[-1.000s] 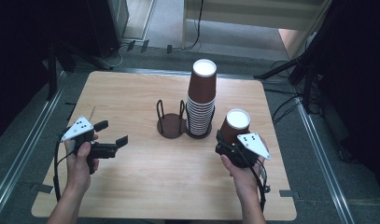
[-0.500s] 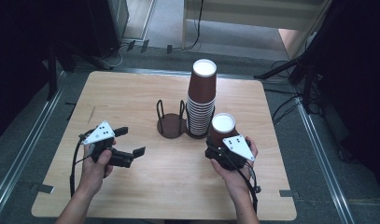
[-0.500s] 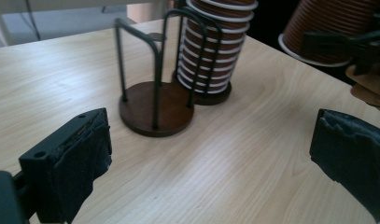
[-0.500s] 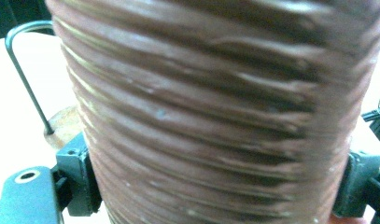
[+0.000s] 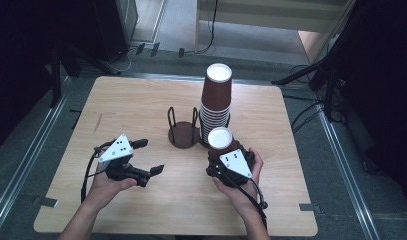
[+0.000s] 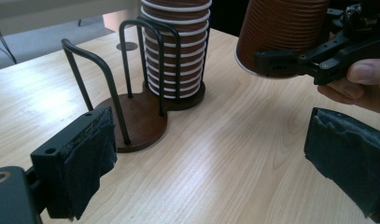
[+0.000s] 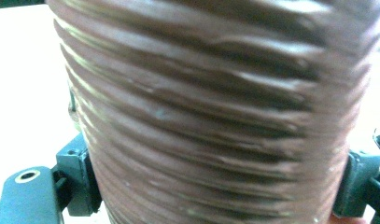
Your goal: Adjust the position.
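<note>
The right tool (image 5: 222,159) gripped the upside-down cup (image 5: 220,139), now carried nearer the left tool (image 5: 152,157); its empty jaws had just narrowed slightly, likely ready to receive it.

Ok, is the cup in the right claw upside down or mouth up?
Upside down. The cup in the right claw shows its white base on top in the high view, and its rolled rim faces the table in the left gripper view.
</note>
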A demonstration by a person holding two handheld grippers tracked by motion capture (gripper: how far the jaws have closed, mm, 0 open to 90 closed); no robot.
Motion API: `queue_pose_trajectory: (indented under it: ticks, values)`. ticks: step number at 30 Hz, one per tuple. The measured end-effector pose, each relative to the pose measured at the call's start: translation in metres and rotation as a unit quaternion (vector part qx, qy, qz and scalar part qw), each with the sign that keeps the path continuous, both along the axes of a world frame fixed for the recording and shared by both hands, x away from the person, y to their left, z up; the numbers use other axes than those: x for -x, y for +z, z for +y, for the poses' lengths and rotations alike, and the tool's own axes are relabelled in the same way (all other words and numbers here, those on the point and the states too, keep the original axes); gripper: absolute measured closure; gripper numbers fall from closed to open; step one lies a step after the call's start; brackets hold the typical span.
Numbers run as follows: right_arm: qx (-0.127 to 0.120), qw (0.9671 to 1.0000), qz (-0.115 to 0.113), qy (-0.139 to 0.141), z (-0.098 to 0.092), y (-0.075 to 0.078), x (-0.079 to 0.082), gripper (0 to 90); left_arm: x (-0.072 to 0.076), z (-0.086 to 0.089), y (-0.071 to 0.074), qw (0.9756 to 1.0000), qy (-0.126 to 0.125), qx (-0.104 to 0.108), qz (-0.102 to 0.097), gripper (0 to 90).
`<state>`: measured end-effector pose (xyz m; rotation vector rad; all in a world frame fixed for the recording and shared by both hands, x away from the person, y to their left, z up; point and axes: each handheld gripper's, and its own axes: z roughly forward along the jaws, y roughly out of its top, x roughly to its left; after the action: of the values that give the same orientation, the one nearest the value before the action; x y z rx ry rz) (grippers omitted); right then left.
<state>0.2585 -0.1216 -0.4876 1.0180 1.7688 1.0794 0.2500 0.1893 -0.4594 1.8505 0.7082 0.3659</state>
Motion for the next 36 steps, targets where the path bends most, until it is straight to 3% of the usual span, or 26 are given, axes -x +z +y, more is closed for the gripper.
queue_pose_trajectory:
  ticks: [7, 14, 19, 25, 30, 36]
  values:
    - [0.021, 0.9997, -0.004, 0.014, 0.007, -0.003, 0.002, 13.2, 0.000, -0.004, -0.002, 0.9999, -0.005, -0.013, 0.004, 2.2]
    - [0.046, 0.9982, -0.012, 0.037, 0.013, -0.006, 0.006, 13.4, 0.002, -0.012, -0.003, 0.9992, -0.028, -0.029, 0.002, 2.2]
    - [0.057, 0.9972, -0.016, 0.046, 0.017, -0.009, 0.006, 13.4, 0.003, -0.016, -0.003, 0.9986, -0.044, -0.026, 0.010, 2.3]
    - [0.086, 0.9935, -0.031, 0.068, 0.026, -0.016, 0.010, 13.4, 0.005, -0.020, -0.005, 0.9984, -0.039, -0.042, 0.005, 5.8]
    - [0.105, 0.9897, -0.041, 0.087, 0.032, -0.020, 0.013, 13.4, 0.007, -0.024, -0.007, 0.9971, -0.054, -0.052, 0.005, 6.6]
    - [0.133, 0.9830, -0.053, 0.114, 0.041, -0.026, 0.018, 13.3, 0.010, -0.030, -0.007, 0.9957, -0.068, -0.063, 0.009, 4.3]
